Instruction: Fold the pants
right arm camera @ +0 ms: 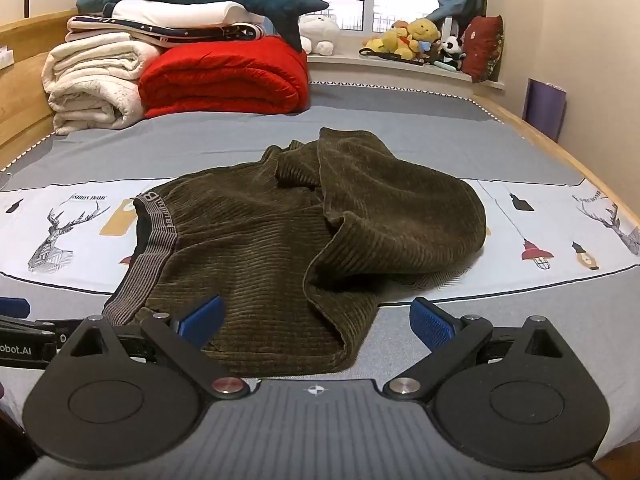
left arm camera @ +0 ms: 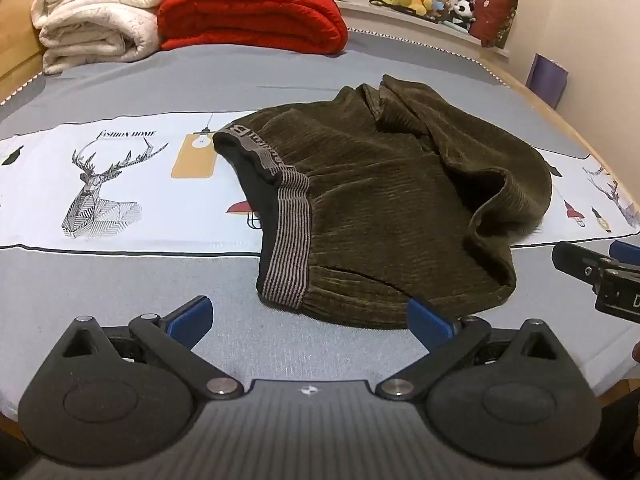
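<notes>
- Left gripper (left arm camera: 310, 318): jaws spread fully wide, nothing between the blue pads (left arm camera: 191, 317); it hangs just short of the near hem of the pants (left arm camera: 384, 208), angled down at the bed.
- Right gripper (right arm camera: 318, 320): jaws likewise wide apart, no grip; the near edge of the pants lies between the pads, contact not confirmed.
- Pants: olive-brown ribbed fabric, loosely bunched in a heap on the bed sheet (left arm camera: 120, 280), striped waistband (left arm camera: 286, 240) to the left, legs folded over in humps to the right.
- Sheet: grey with a white band printed with a deer (left arm camera: 100, 192).
- Far end: folded white blanket (right arm camera: 94, 80) beside red quilt (right arm camera: 224, 76); plush toys (right arm camera: 416, 40) on the window sill.
</notes>
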Motion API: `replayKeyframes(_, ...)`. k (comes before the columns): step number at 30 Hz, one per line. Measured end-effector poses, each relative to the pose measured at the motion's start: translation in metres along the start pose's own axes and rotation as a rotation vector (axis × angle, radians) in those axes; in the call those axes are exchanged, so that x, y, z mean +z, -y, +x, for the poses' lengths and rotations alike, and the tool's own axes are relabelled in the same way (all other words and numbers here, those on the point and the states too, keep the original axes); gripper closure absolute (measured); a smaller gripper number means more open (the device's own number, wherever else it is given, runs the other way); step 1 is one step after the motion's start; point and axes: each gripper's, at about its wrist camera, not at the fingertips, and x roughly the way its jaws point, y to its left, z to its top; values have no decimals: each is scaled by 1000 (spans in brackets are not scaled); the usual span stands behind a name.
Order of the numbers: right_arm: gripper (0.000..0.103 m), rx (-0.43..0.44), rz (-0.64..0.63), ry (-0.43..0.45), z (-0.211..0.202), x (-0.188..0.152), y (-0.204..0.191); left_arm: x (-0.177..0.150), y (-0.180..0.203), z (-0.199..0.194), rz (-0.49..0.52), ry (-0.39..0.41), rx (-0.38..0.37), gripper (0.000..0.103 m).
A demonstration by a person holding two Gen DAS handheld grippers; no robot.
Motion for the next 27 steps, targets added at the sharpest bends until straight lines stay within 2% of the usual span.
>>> replayKeyframes(27, 4, 15, 5, -15, 3, 1, -1, -6, 10, 5, 41, -19, -11, 0)
